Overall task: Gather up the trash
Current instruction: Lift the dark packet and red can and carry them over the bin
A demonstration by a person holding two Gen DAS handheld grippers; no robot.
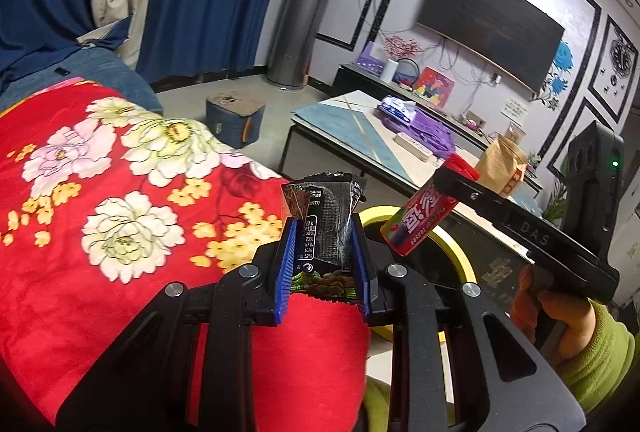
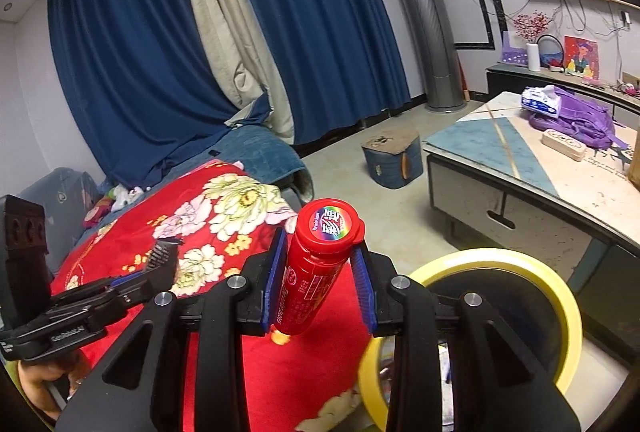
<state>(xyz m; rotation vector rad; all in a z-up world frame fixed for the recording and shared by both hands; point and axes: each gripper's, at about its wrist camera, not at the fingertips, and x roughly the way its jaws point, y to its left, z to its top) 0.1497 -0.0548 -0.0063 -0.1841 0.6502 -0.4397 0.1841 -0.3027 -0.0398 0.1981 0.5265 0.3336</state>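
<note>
Trash in both grips: black snack wrapper (image 1: pixel 324 232) pinched by left hand-held gripper (image 1: pixel 325 264), red candy tube (image 2: pixel 316 272) clamped in right hand-held gripper (image 2: pixel 320 280), above red floral blanket (image 1: pixel 100 172), beside yellow-rimmed bin (image 2: pixel 552 292).

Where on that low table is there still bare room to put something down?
The near blue-and-cream end of the low table is bare, bordered by the gold inlay strip and the table's front edge. The far end is crowded: purple backpack, tissue pack on top of it, and a beige power strip.
</note>
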